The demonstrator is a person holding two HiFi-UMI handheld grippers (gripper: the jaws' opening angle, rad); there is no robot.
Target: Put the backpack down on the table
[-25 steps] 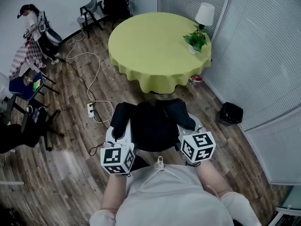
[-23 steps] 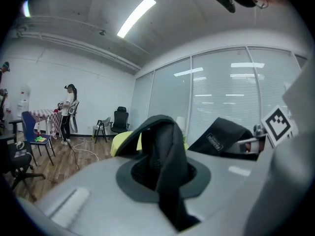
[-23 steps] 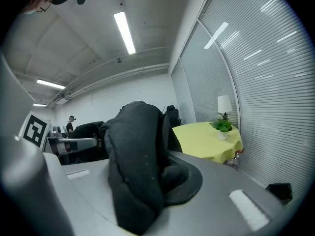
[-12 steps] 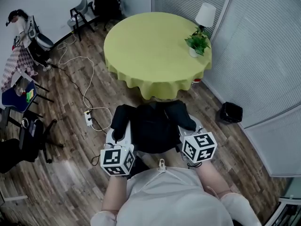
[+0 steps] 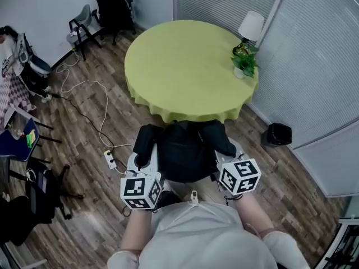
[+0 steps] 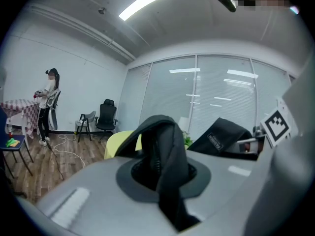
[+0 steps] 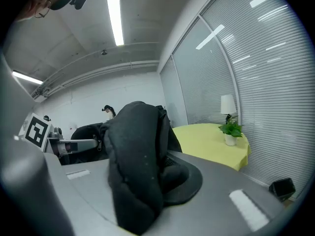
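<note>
I see a black backpack point(image 5: 185, 150) hanging in front of the person's body, above the wooden floor, just short of the round table with a yellow-green cloth point(image 5: 185, 66). My left gripper point(image 5: 141, 160) is shut on the backpack's left shoulder strap point(image 6: 162, 151), which arches up out of the jaws. My right gripper point(image 5: 227, 153) is shut on the right strap point(image 7: 135, 156), a thick black fold draped over the jaws. The bag's body hides both pairs of fingertips in the head view.
A potted plant point(image 5: 245, 65) and a white lamp point(image 5: 251, 27) stand at the table's far right edge. A black bin point(image 5: 276, 134) sits by the blind-covered glass wall. A power strip with white cable point(image 5: 109, 158) lies on the floor at left. Chairs point(image 5: 84, 24) stand at the back left. A person point(image 6: 47, 104) stands far left.
The person has walked toward the table: the floor, cable and power strip slid down the head view. Both grippers keep their grip and the backpack hangs the same way.
</note>
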